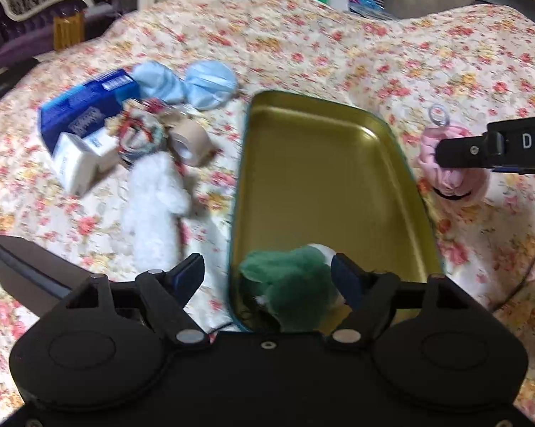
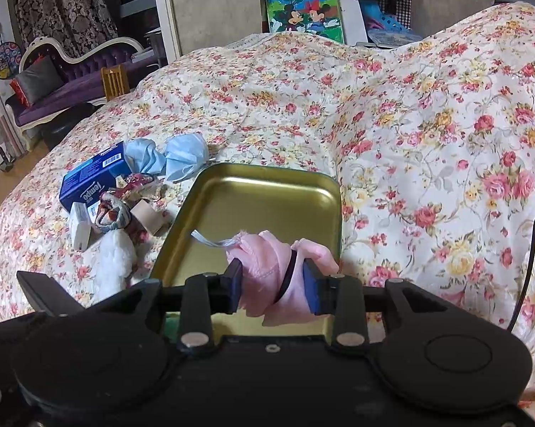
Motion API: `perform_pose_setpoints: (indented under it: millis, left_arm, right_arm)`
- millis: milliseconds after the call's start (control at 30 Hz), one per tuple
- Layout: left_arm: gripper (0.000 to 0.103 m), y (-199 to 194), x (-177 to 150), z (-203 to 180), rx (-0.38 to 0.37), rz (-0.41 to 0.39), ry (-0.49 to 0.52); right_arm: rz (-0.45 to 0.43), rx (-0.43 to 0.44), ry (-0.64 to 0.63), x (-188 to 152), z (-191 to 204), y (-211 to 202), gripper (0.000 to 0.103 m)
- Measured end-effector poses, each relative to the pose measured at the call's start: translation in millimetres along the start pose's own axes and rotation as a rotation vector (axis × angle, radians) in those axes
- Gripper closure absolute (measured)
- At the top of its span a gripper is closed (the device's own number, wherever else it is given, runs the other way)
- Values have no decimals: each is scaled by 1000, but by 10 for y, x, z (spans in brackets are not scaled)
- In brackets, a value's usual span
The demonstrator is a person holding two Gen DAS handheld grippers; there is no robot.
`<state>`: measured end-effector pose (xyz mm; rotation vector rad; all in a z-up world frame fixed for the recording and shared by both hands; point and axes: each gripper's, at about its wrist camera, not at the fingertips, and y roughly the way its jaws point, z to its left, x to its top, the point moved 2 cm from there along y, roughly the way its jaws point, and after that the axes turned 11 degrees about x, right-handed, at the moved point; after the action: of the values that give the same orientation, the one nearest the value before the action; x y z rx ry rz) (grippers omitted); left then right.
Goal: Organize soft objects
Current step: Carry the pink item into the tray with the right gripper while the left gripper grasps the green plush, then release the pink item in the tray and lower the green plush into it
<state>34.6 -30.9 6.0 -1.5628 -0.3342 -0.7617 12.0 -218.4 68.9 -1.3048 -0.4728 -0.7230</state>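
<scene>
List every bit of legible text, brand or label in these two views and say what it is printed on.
"DA": white letters on the right gripper body, cut off by the left wrist view's edge.
"Tempo": brand on the blue tissue box, seen upside down in the right wrist view.
Barcode label on that box: digits too small to read.
White box: print too blurred to read.
Mickey and Minnie picture: no readable words.
</scene>
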Motion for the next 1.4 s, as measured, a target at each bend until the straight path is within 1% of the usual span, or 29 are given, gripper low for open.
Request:
perform_pose_setpoints:
  millis: [100, 200, 267, 300, 333, 433, 500, 533, 600, 667, 700, 733, 767, 900, 1167, 1400]
  left_arm:
    - [28, -20, 9, 21, 44, -25, -5]
    - [27, -23, 23, 47, 46, -27, -15]
    - [26, -17, 32, 62, 53, -28, -16]
    - [25, -13, 36, 67, 59, -29, -17]
    - [24, -4, 37, 68, 63, -28, -18]
    - [24, 9, 40, 87, 71, -22, -23]
    - [24, 17, 43, 104, 77, -20, -30]
    - [24, 21, 43, 108, 80, -18, -34]
    - [19, 28, 51, 128, 84, -14, -44]
    - [18, 26, 54, 151, 90, -17, -55]
    - [17, 20, 56, 161, 93, -18, -58]
    - [17, 17, 56, 173, 95, -19, -63]
    - [16, 12, 58, 186, 96, -21, -69]
    - [12, 2, 74, 238, 121, -32, -94]
    - [12, 20, 105, 376, 162, -31, -146]
    - [12, 9, 119, 435, 199, -44, -154]
  right_arm:
    - [-2, -8, 5, 44, -6, 45, 68]
    - [-7, -18, 5, 104, -13, 104, 68]
    - [-13, -20, 5, 152, -12, 146, 64]
    - [-19, -24, 3, 167, -6, 160, 60]
    - [-27, -30, 0, 188, -4, 177, 48]
    - [-46, -53, -9, 239, 4, 210, 29]
    - [-52, -53, -11, 242, 16, 208, 26]
    - [-48, -49, -12, 236, 20, 211, 22]
    - [-40, -43, -13, 204, 24, 221, 18]
    - [-34, -46, -20, 161, 25, 232, 17]
    - [-30, -50, -23, 136, 25, 236, 14]
    - [-24, -53, -24, 111, 26, 243, 8]
    - [-20, -56, -25, 85, 25, 248, 6]
    - [-4, -47, -36, -24, 33, 254, 0]
    - [7, -55, -71, -126, 87, 291, 0]
    - [19, -64, -71, -177, 94, 287, 0]
